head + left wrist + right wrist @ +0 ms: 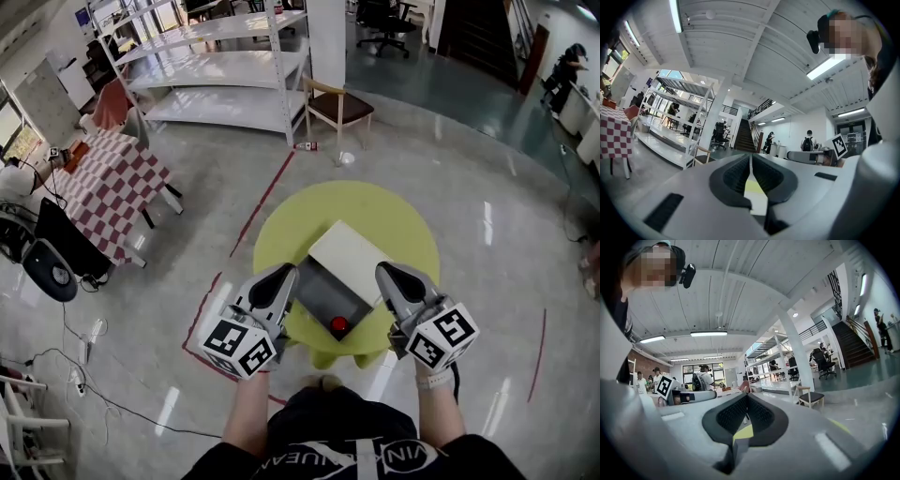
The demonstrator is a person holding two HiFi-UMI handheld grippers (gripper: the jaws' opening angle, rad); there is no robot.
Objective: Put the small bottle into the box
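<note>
In the head view a dark open box (319, 286) with its white lid (352, 255) folded back lies on a round yellow-green table (394, 220). A small red-capped bottle (338, 326) stands inside the box at its near corner. My left gripper (286, 270) hovers level at the box's left side and my right gripper (384, 269) at its right side. Both are shut with nothing between the jaws. In the left gripper view the jaws of the left gripper (750, 157) meet, and in the right gripper view those of the right gripper (746, 395) do too.
White shelving (220, 66) and a wooden chair (337, 108) stand beyond the table. A table with a red checked cloth (108, 187) is at the left. Red tape lines (262, 202) and cables (84, 370) run over the glossy floor. People stand far off in both gripper views.
</note>
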